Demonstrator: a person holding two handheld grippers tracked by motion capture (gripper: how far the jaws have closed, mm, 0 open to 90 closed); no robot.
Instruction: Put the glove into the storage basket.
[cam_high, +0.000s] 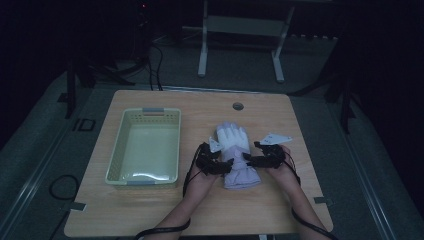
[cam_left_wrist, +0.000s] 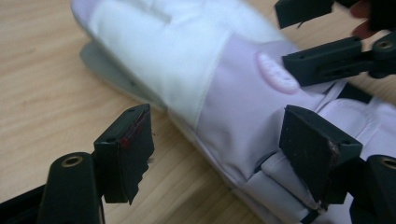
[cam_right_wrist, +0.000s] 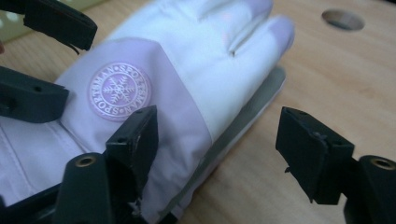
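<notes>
I see the lavender-and-white glove (cam_high: 236, 156) lying flat on the tabletop (cam_high: 150, 215), fingers pointing away from me, just right of the pale yellow basket (cam_high: 145, 146). My left claw (cam_left_wrist: 219, 154) is released, one jaw over bare wood and the other over the glove's cuff. My right claw (cam_right_wrist: 219, 149) is released too, straddling the glove's opposite edge near the round snowflake badge (cam_right_wrist: 120, 90).

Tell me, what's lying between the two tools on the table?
A white and lilac glove lies between the left tool and right tool, seen in the high view.
</notes>
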